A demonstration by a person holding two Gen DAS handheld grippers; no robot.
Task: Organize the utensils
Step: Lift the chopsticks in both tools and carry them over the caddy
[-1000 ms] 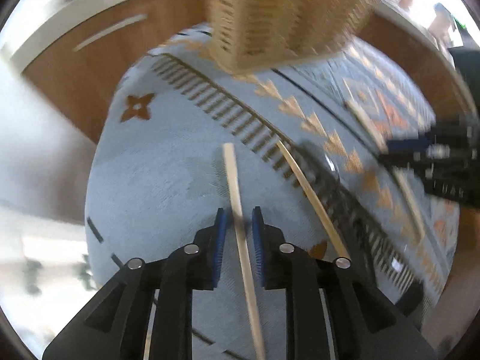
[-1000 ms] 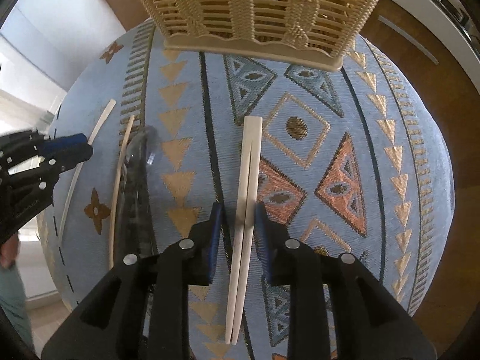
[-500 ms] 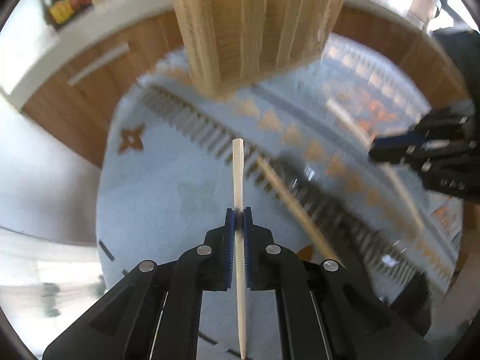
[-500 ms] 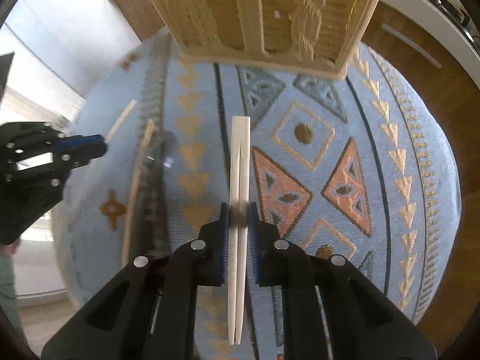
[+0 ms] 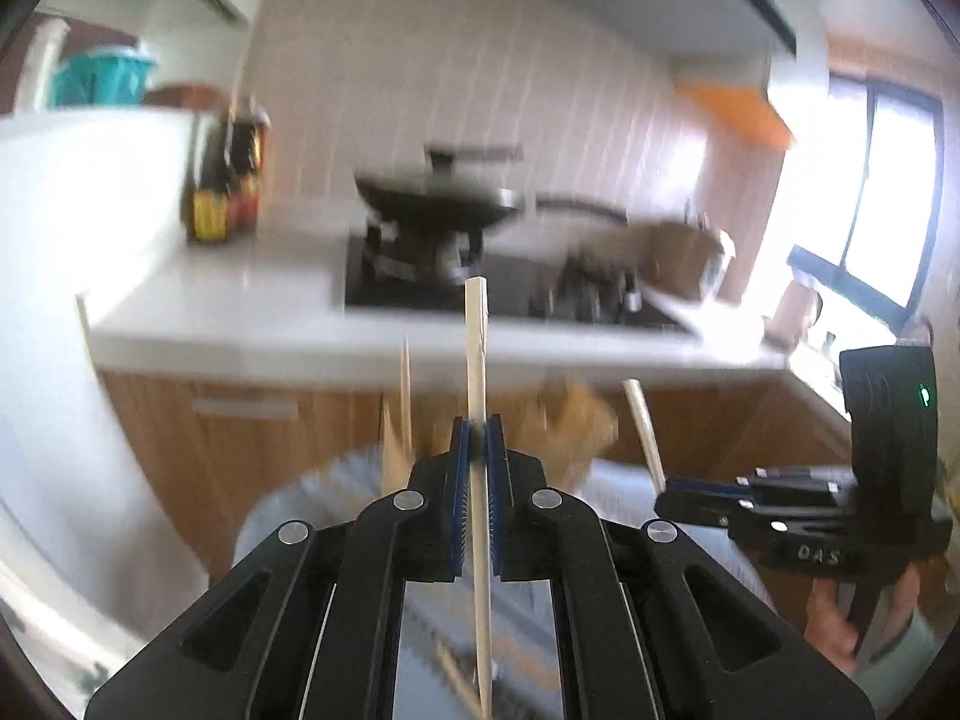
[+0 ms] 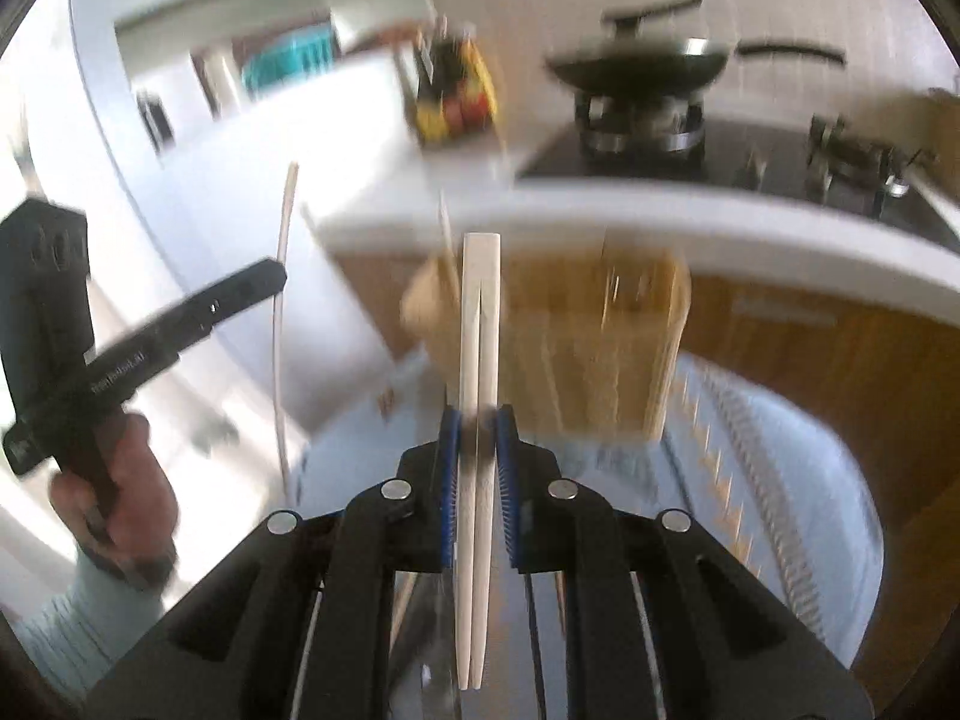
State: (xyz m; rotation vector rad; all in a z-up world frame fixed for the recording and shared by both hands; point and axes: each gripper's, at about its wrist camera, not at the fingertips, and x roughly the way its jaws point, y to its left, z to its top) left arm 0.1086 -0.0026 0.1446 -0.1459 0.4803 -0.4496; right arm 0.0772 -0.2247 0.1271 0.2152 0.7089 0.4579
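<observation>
The left gripper (image 5: 478, 441) is pinching a single pale chopstick (image 5: 477, 354) between its blue pads (image 5: 459, 480), the stick running up past the fingertips and back down between the black arms. Just past its tips, low and blurred, sits the woven basket (image 5: 576, 426) on the blue patterned cloth (image 5: 300, 498); a thin stick (image 5: 405, 396) shows to the left of the held one, though the blur leaves unclear whether it stands inside the basket. Off to its right the right gripper (image 5: 666, 498) appears from the side, carrying a pale stick (image 5: 642, 426) that angles upward. Beyond the basket runs a white counter (image 5: 252, 312) over wooden cabinet fronts (image 5: 240, 450), with a dark pan (image 5: 438, 204) on a stove straight ahead and sauce bottles (image 5: 225, 180) to the left. From the right wrist view, the right gripper (image 6: 478, 420) is clamped on a pair of chopsticks (image 6: 480, 324) held side by side and pointing forward, their blunt ends level. The basket (image 6: 570, 354) lies just beyond and slightly right of those ends, resting on the cloth (image 6: 780, 480). To the left, well apart, the left gripper (image 6: 270, 279) shows with its chopstick (image 6: 282, 300) standing nearly upright, held by the person's hand (image 6: 114, 492). The pan (image 6: 642, 69) sits far ahead on the right, the bottles (image 6: 456, 90) ahead on the counter (image 6: 600, 210).
</observation>
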